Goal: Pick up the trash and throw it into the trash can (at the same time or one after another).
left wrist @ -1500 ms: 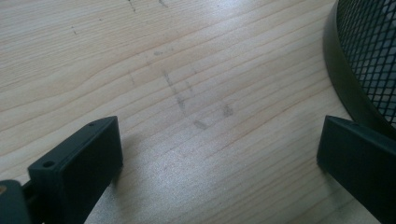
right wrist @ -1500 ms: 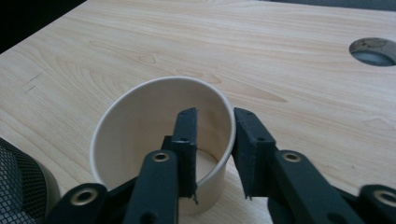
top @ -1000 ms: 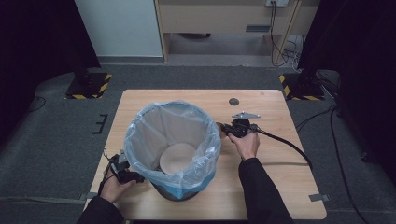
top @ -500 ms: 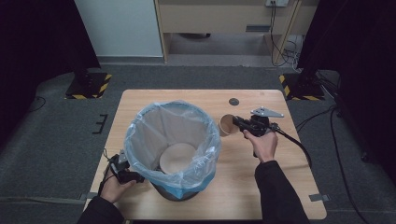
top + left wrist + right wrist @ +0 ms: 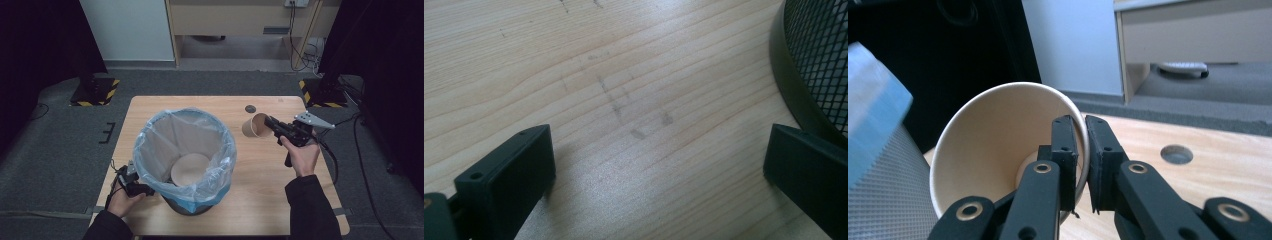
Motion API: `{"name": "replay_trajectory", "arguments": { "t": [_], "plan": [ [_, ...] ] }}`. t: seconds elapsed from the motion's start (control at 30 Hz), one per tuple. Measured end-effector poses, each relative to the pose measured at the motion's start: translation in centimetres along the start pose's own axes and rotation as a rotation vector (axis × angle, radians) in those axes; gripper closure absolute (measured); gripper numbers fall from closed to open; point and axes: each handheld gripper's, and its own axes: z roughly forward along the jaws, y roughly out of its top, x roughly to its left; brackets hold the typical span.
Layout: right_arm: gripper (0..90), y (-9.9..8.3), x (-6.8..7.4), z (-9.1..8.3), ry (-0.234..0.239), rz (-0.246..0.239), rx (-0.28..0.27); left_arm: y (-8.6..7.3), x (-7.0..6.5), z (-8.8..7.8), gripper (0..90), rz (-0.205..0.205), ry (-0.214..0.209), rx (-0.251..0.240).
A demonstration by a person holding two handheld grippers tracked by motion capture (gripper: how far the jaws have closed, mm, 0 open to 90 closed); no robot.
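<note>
Pinching the wall of a paper cup (image 5: 998,150) at its rim, the right gripper (image 5: 1080,165) has one finger inside the mouth and the other against the outside, pressed nearly together with only the thin wall between them. The cup hangs off the fingertips, lifted clear of the table (image 5: 260,170), its mouth turned back towards the gripper. It looks light and thin-walled, so it should carry easily but crumple or fold at the rim under a hard squeeze; a rim hold like this one seems the sensible place. Beyond the fingertips stands the bin (image 5: 185,160) with its pale blue liner (image 5: 220,145), a second cup (image 5: 190,170) lying inside. The left gripper (image 5: 659,165) rests low by the bin's mesh base, fingers spread wide on nothing. The cup's underside is hidden, and the liner's near edge is blurred.
</note>
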Motion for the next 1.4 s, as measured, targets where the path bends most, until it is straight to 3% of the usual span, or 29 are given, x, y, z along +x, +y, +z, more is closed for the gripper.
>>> {"name": "replay_trajectory", "arguments": {
  "t": [0.23,0.67,1.03,1.4],
  "plan": [
    [84.0,0.9,-0.4,-1.4,-0.004,0.02,-0.056,0.0,0.0,0.0,0.0,0.0,0.002,-0.002],
    [84.0,3.7,0.4,-4.6,0.038,0.029,-0.2,0.0,0.0,0.0,0.0,0.0,0.002,-0.002],
    [84.0,4.7,1.4,-5.8,0.096,0.039,-0.256,0.0,0.0,0.0,0.0,-0.001,0.002,-0.002],
    [84.0,5.9,3.2,-6.6,0.145,0.001,-0.298,0.0,0.0,0.0,0.0,0.001,0.001,-0.003]
  ]
}}
